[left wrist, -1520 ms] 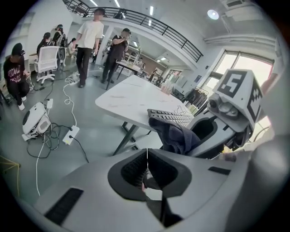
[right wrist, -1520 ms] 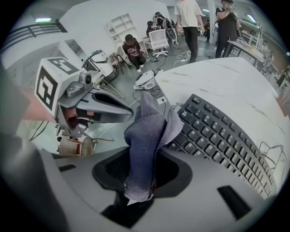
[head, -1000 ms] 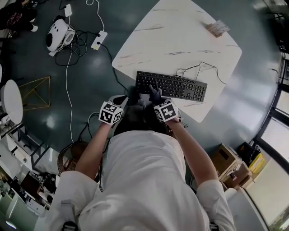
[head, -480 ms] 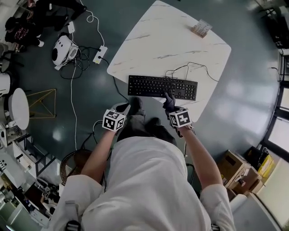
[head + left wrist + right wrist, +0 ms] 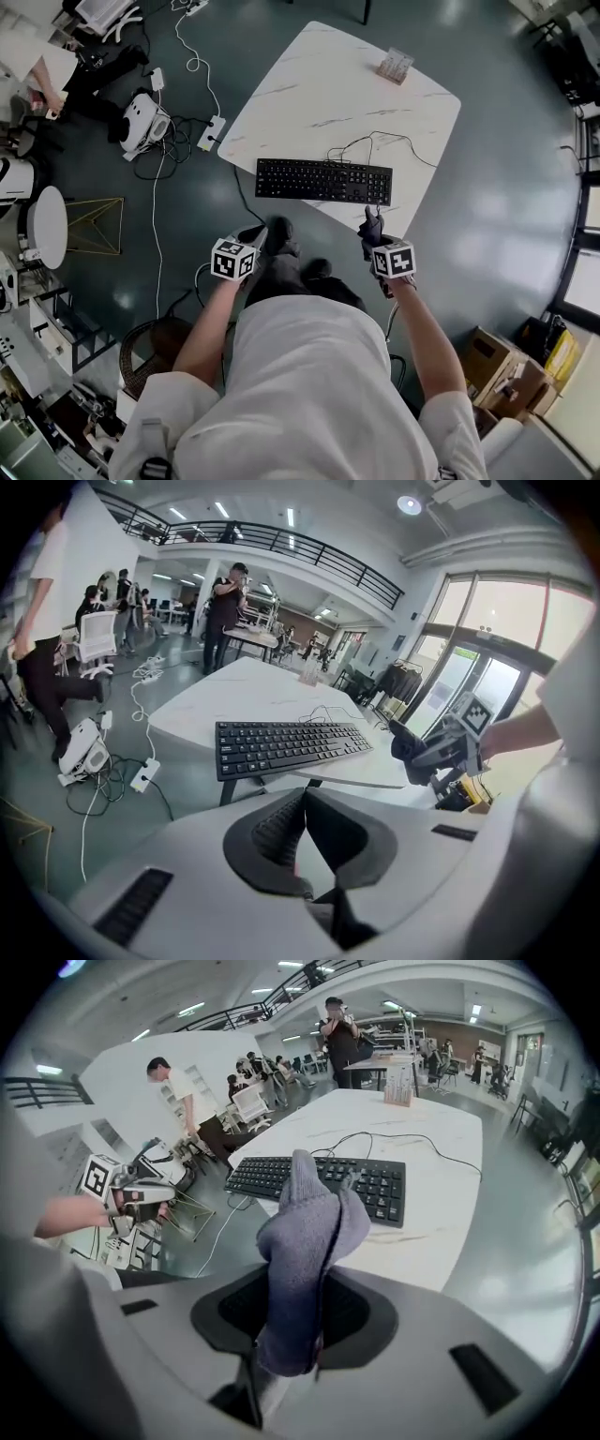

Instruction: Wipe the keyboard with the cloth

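Grey cloth [image 5: 309,1232] x1 in R tool [image 5: 292,1321]; 1 keyboard [image 5: 323,181], 1 table [image 5: 347,84].

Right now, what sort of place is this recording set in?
Probably a large open office or lab hall: a railed mezzanine overhead, a white office chair, and tall windows.

- Keyboard [image 5: 324,181]: black, with a black cable.
- Cloth [image 5: 305,1232]: greyish blue.
- Surface [image 5: 309,84]: white, with thin grey marble veins.
- Floor [image 5: 487,187]: dark teal, glossy.
- Left tool [image 5: 302,803] and right tool [image 5: 298,1283]: light grey with dark pads; their cubes are white with black squares.
- Shirt [image 5: 309,394], lower centre: white.
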